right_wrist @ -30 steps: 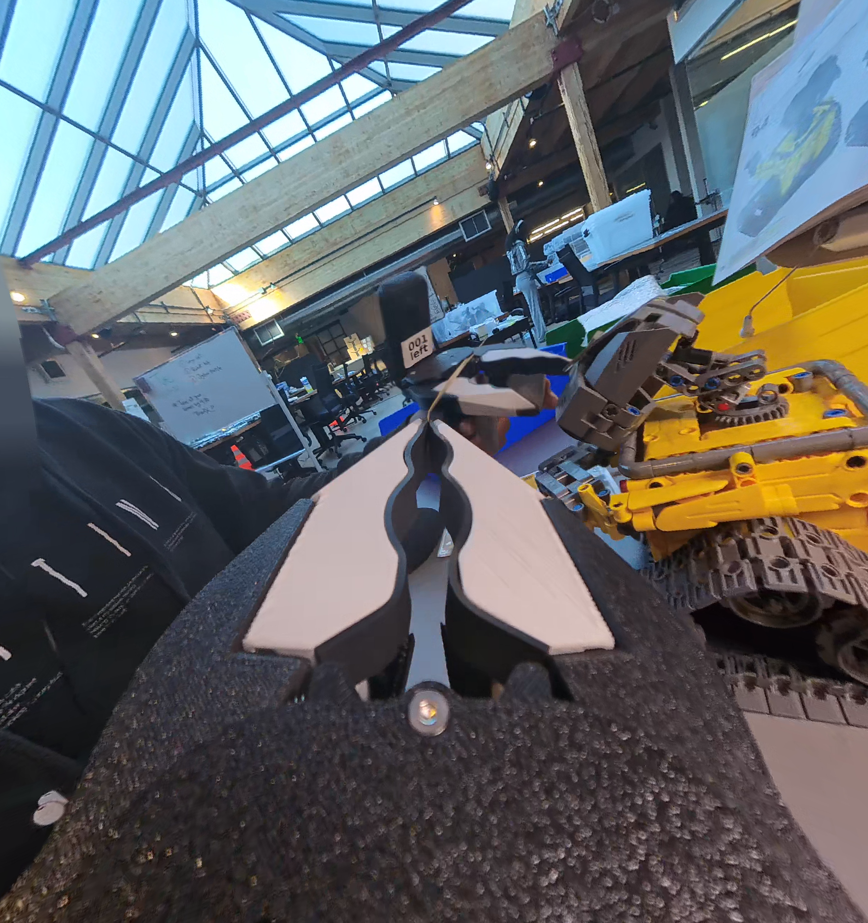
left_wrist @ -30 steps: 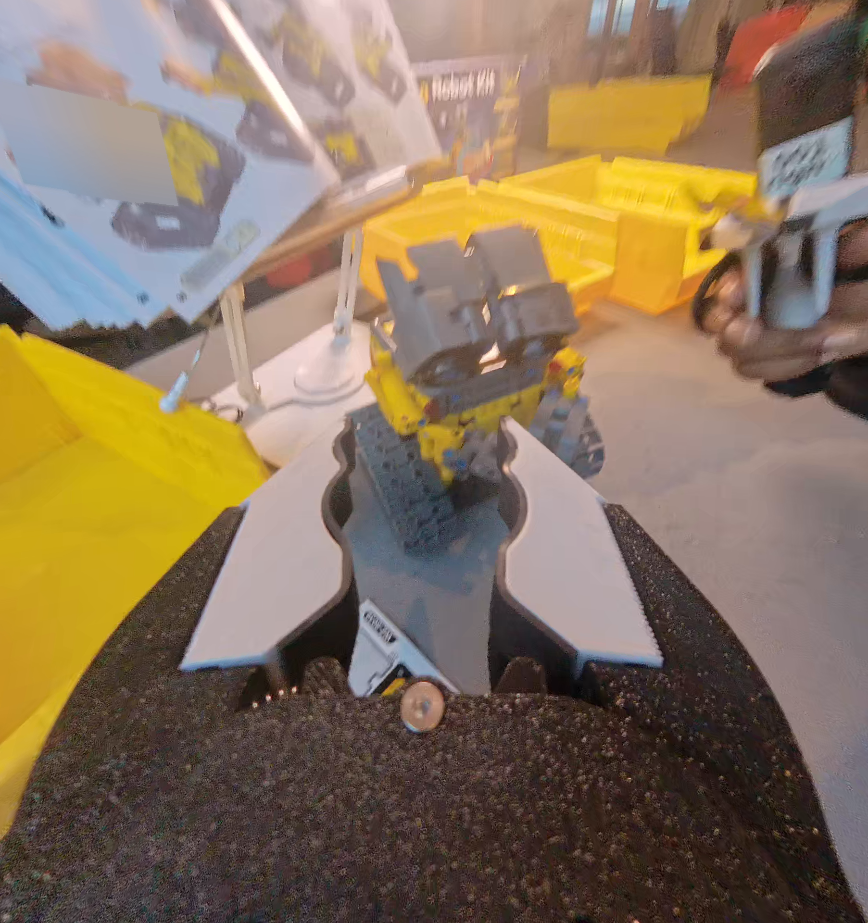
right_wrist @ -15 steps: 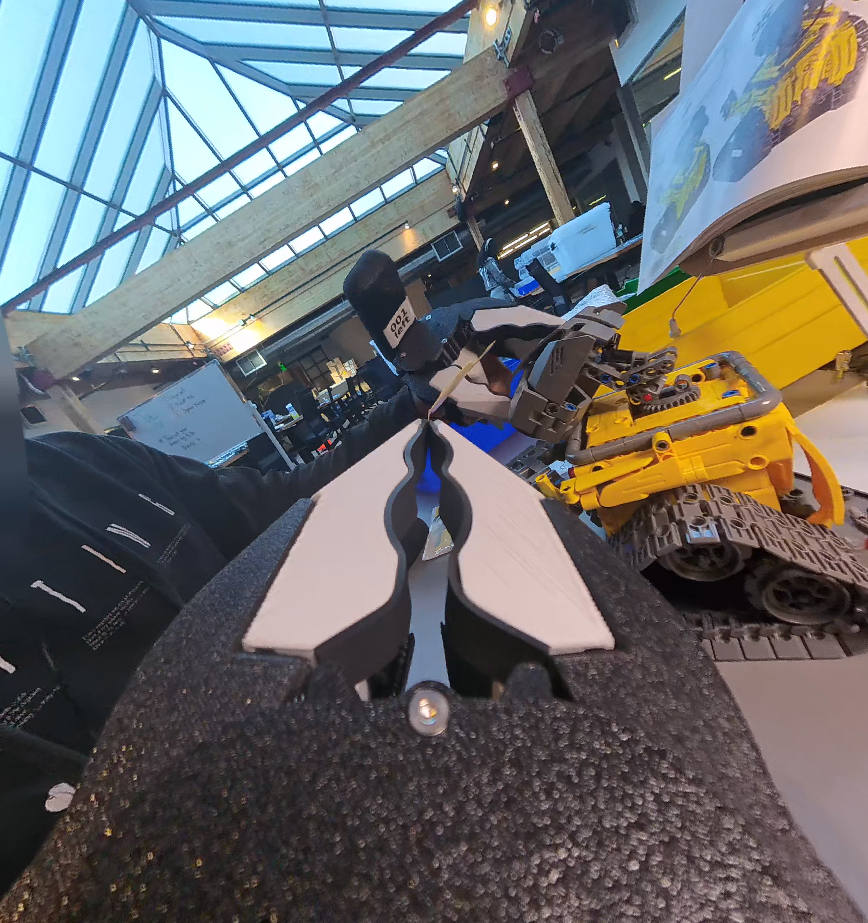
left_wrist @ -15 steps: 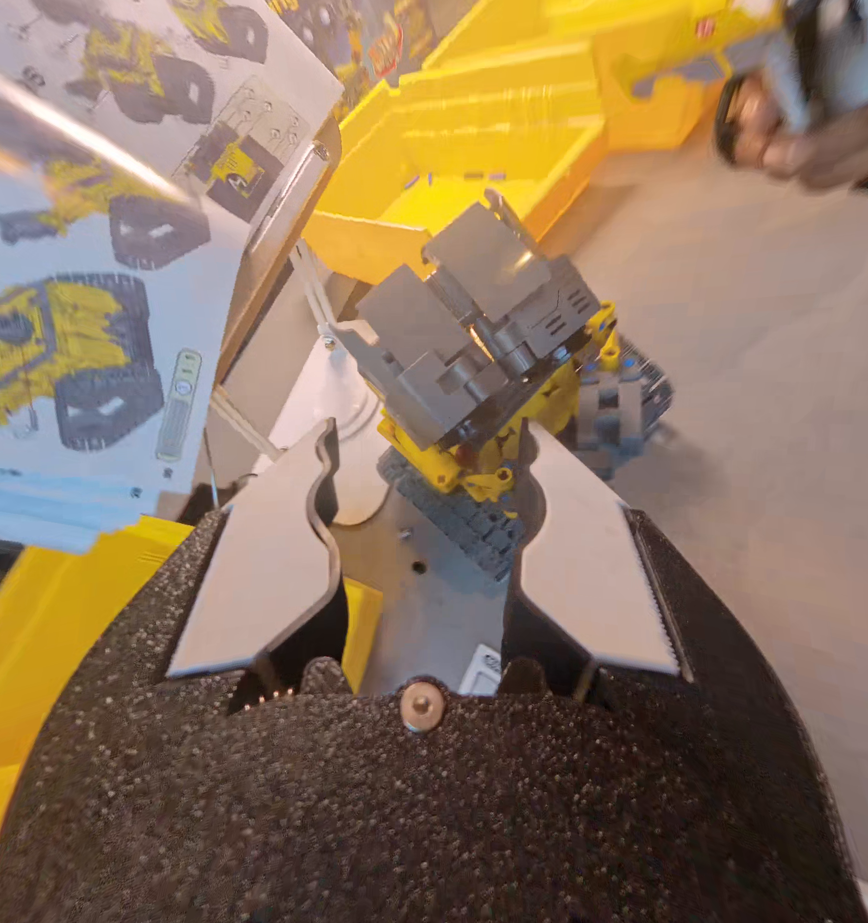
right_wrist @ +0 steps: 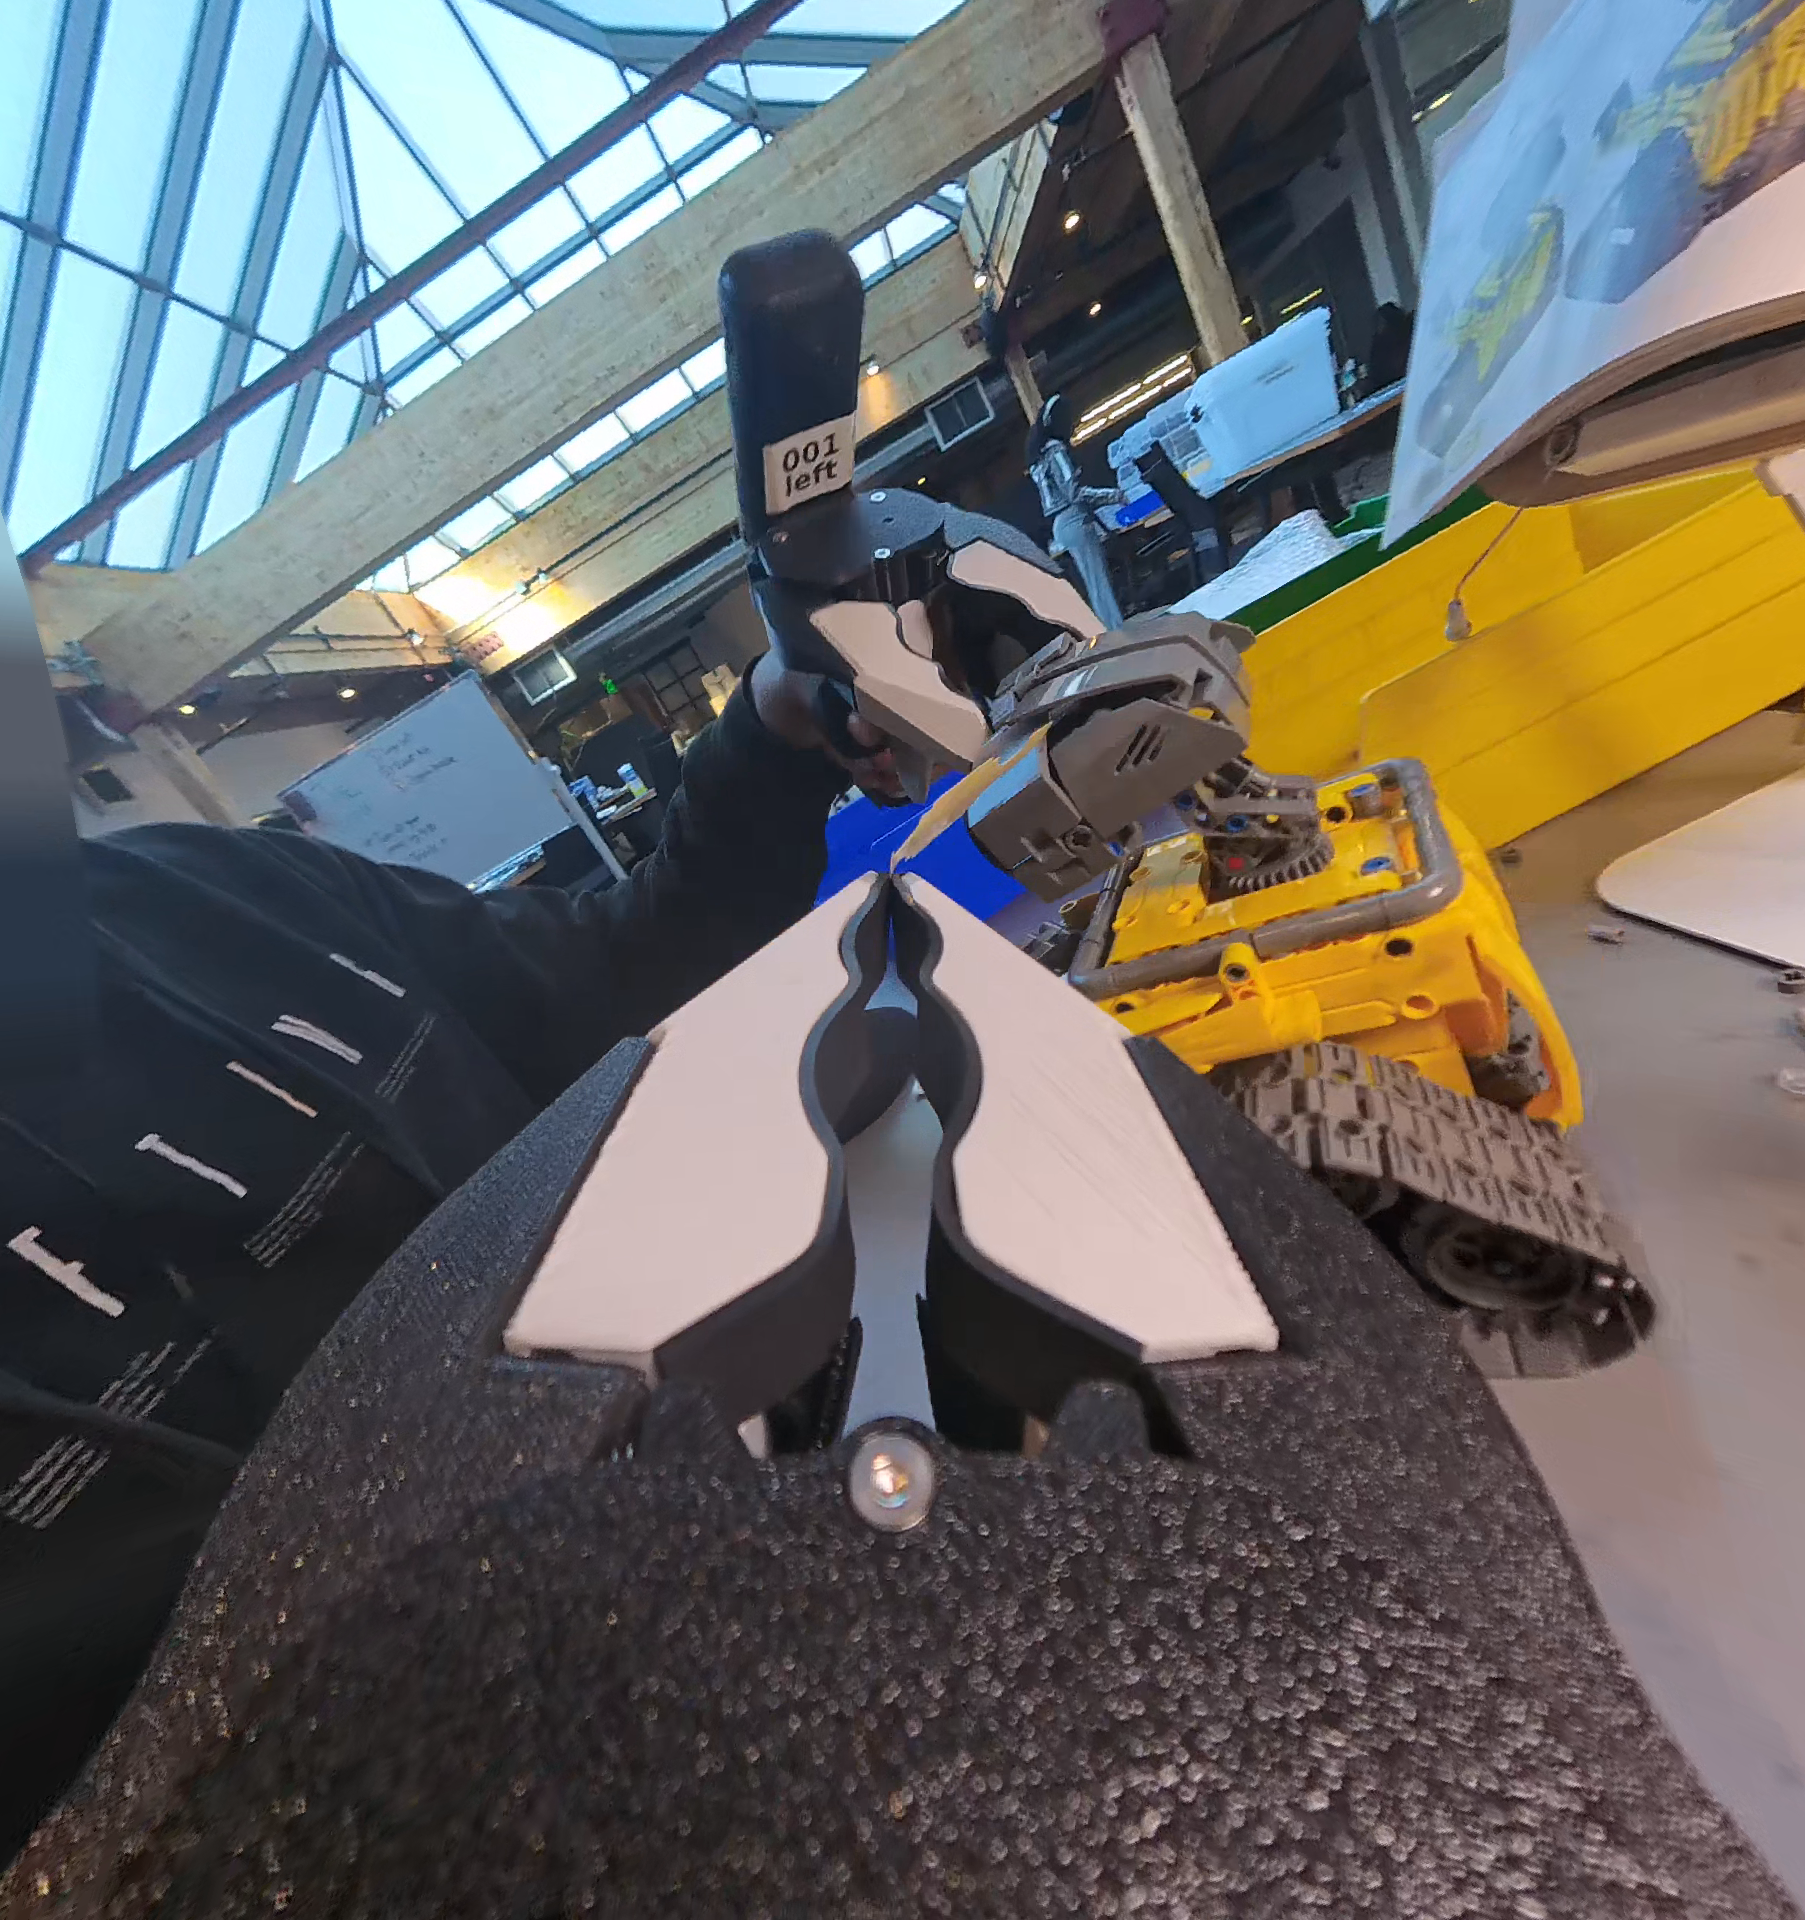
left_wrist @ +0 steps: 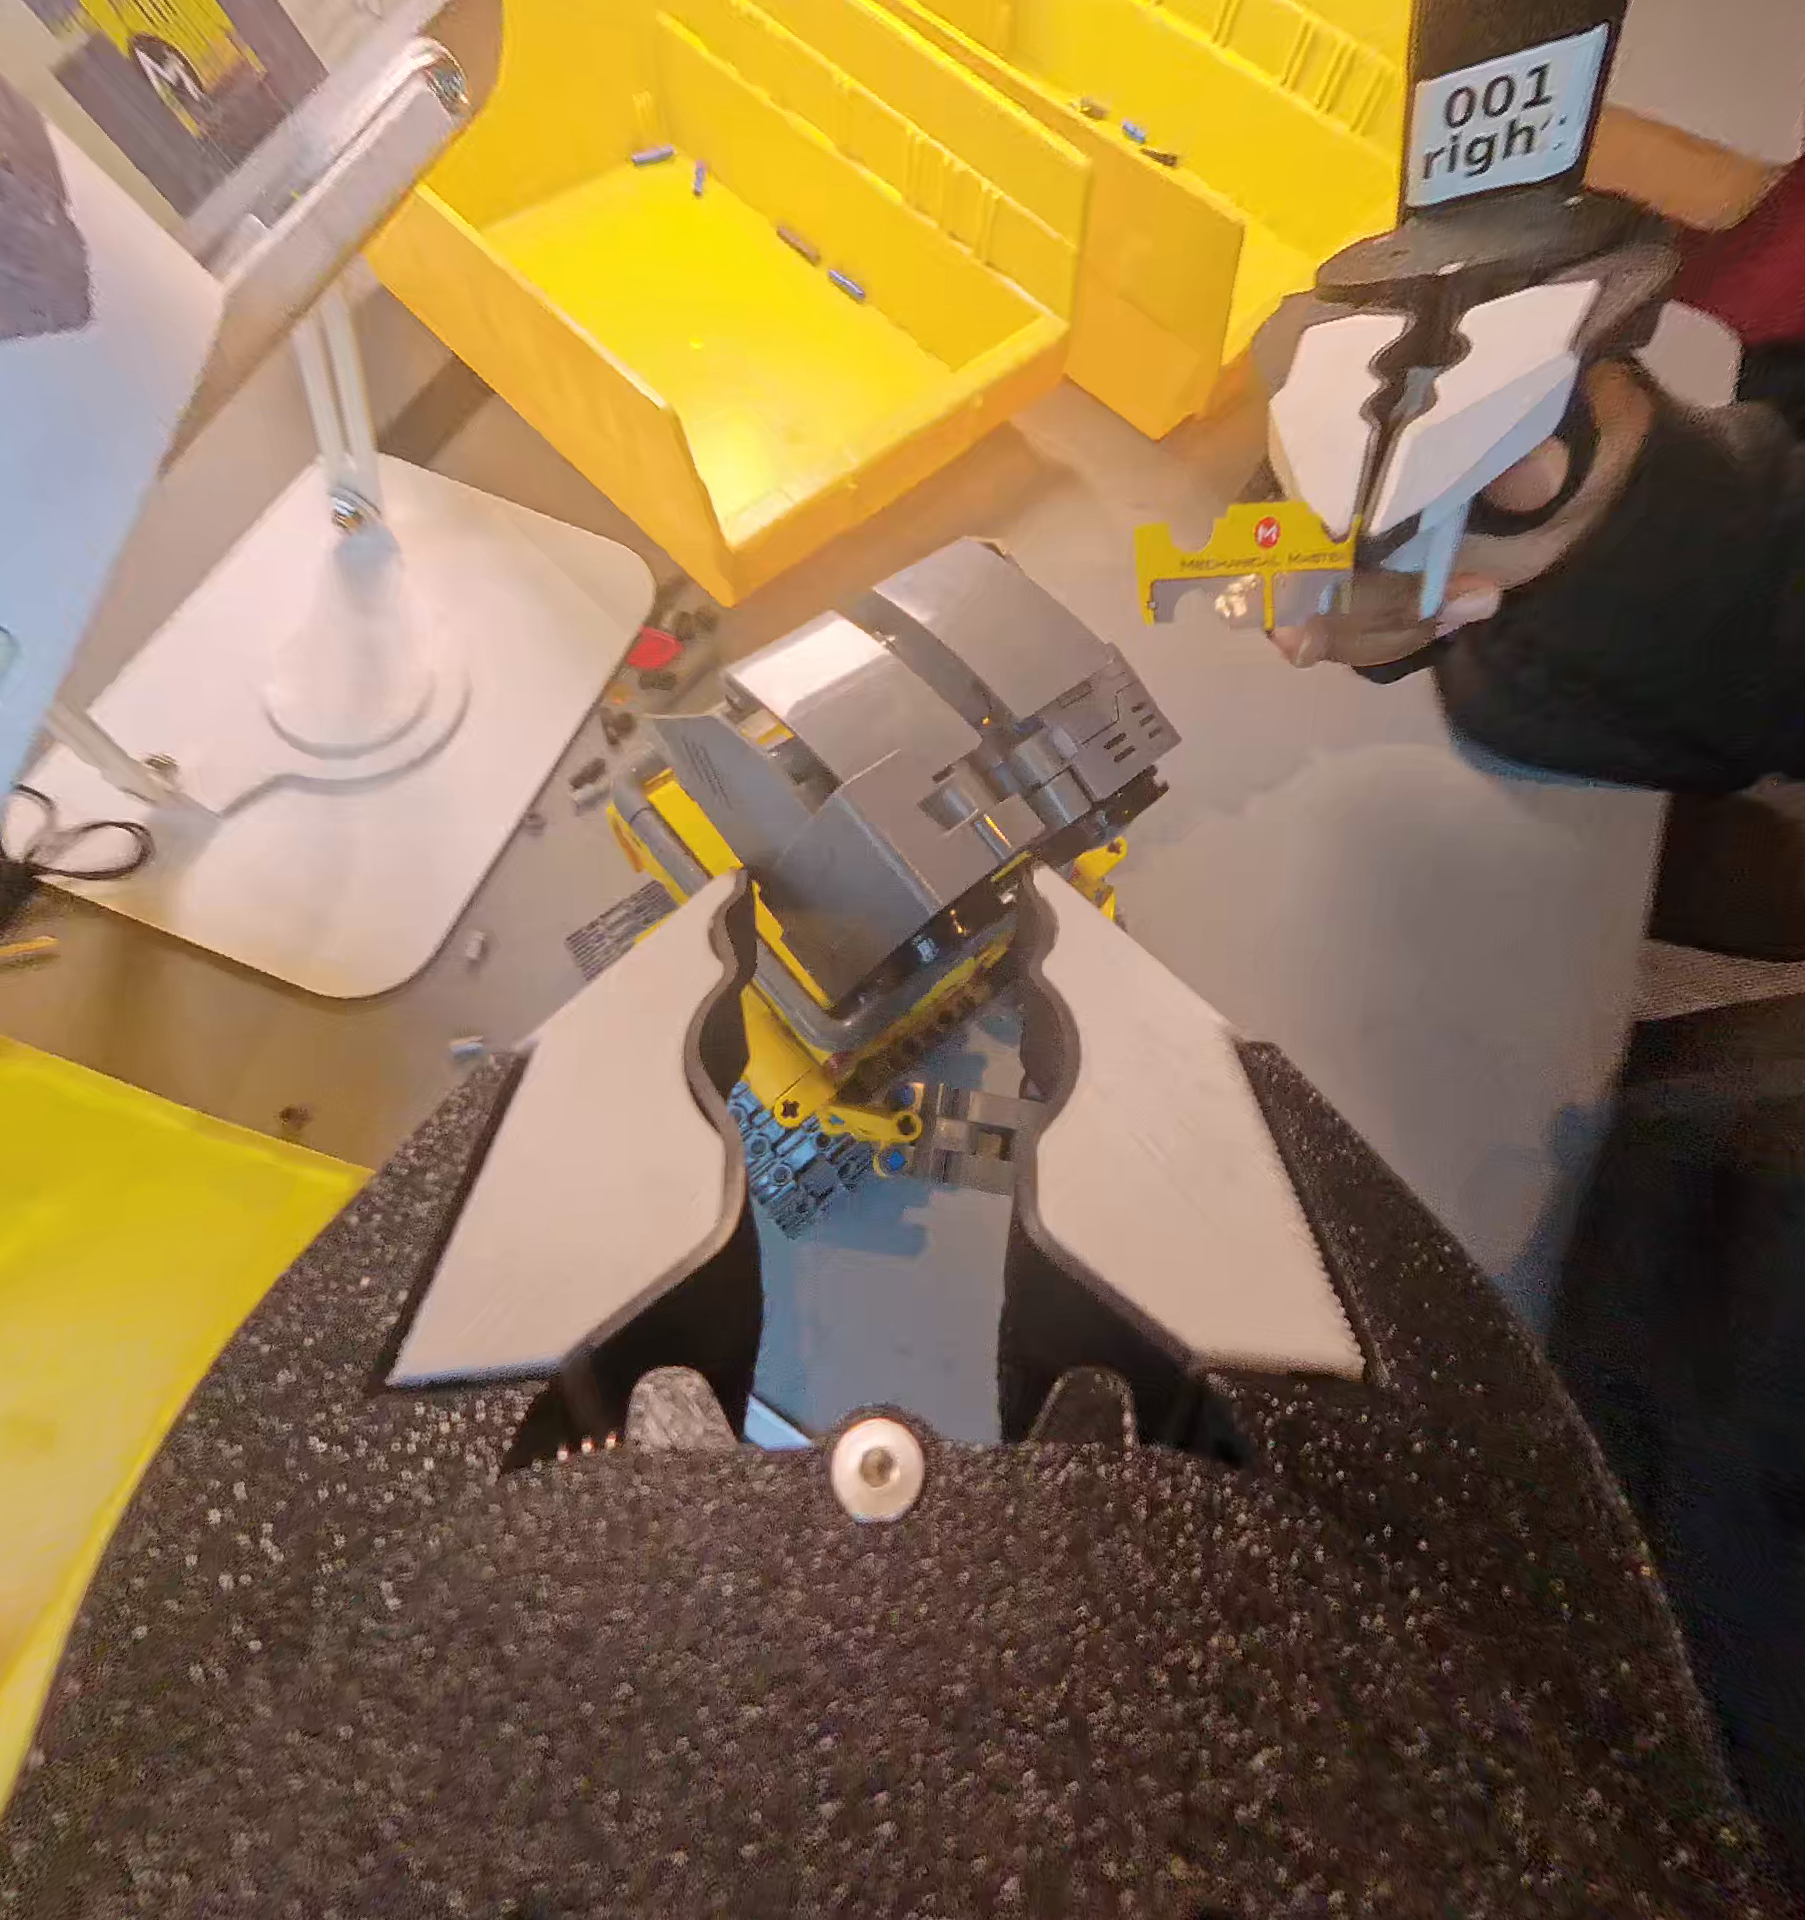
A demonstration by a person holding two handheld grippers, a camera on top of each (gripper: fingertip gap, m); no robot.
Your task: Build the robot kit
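A yellow brick-built tracked robot model (right_wrist: pixel 1293 966) with a grey head (left_wrist: pixel 908 769) stands on the grey table. My left gripper (left_wrist: pixel 882 894) looks down on it with one finger on each side of the head, and seems to grip it. The right wrist view shows the left gripper (right_wrist: pixel 1038 675) clamped on the back of the head (right_wrist: pixel 1116 748). My right gripper (right_wrist: pixel 890 881) is shut on a flat yellow and grey tool (left_wrist: pixel 1241 571). It holds the tool in the air just right of the head, and it also shows in the left wrist view (left_wrist: pixel 1381 520).
Yellow bins (left_wrist: pixel 732 312) with a few small parts stand behind the model, and another yellow bin (left_wrist: pixel 98 1247) is at the near left. A white stand base (left_wrist: pixel 337 727) carries an open instruction booklet (right_wrist: pixel 1625 208). Small loose parts (left_wrist: pixel 659 649) lie by the model. A person's dark sleeve (right_wrist: pixel 254 1039) is at the left.
My left gripper has risen and tilted down over the model, and its fingers have narrowed onto the grey head. My right gripper with the tool has come nearer to the head.
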